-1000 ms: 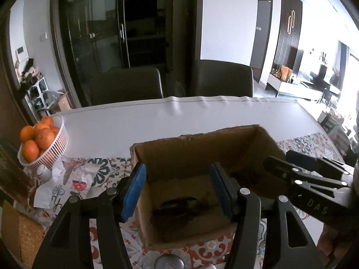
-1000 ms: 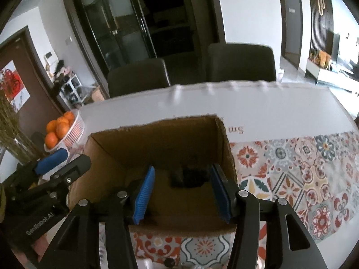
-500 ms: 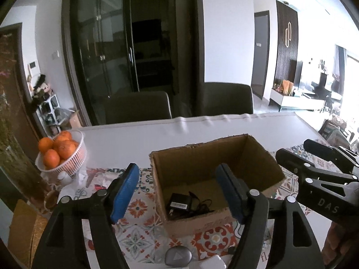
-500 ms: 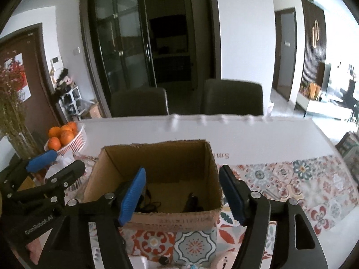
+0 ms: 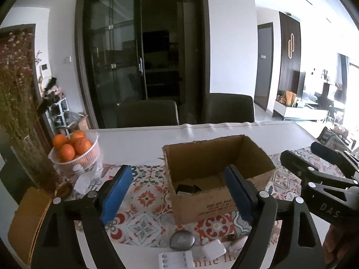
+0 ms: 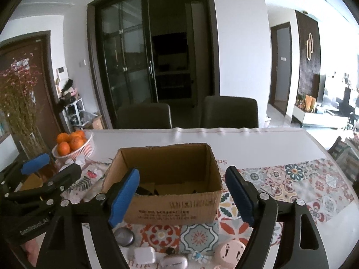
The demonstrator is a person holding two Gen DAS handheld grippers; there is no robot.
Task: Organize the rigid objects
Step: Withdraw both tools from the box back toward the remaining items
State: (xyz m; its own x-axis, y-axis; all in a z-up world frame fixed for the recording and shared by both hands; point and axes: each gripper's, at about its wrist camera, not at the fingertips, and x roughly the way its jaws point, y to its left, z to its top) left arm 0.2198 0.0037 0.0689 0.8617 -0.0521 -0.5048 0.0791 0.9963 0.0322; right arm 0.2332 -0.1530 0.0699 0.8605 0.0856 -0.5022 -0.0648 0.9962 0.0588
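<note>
An open cardboard box (image 5: 224, 201) (image 6: 175, 208) stands on the patterned tablecloth; a black adapter (image 5: 187, 188) (image 6: 145, 190) lies inside. In front of the box lie small items: a grey oval case (image 5: 181, 240) (image 6: 123, 235), a white charger (image 5: 213, 250) (image 6: 141, 254), a white strip (image 5: 175, 260), a silver earbud case (image 6: 174, 262) and a pink round plug (image 6: 228, 251). My left gripper (image 5: 177, 192) is open and empty, held back above these items. My right gripper (image 6: 182, 195) is open and empty, beside it to the right.
A white basket of oranges (image 5: 74, 150) (image 6: 71, 144) and a vase of dried flowers (image 5: 20, 112) stand at the left. Crumpled tissue (image 5: 85, 179) lies by the basket. Two dark chairs (image 5: 148, 113) stand behind the table's far edge.
Both grippers have pulled back and up from over the box, so the box looks smaller and the small items in front of it have come into view. Both stay open.
</note>
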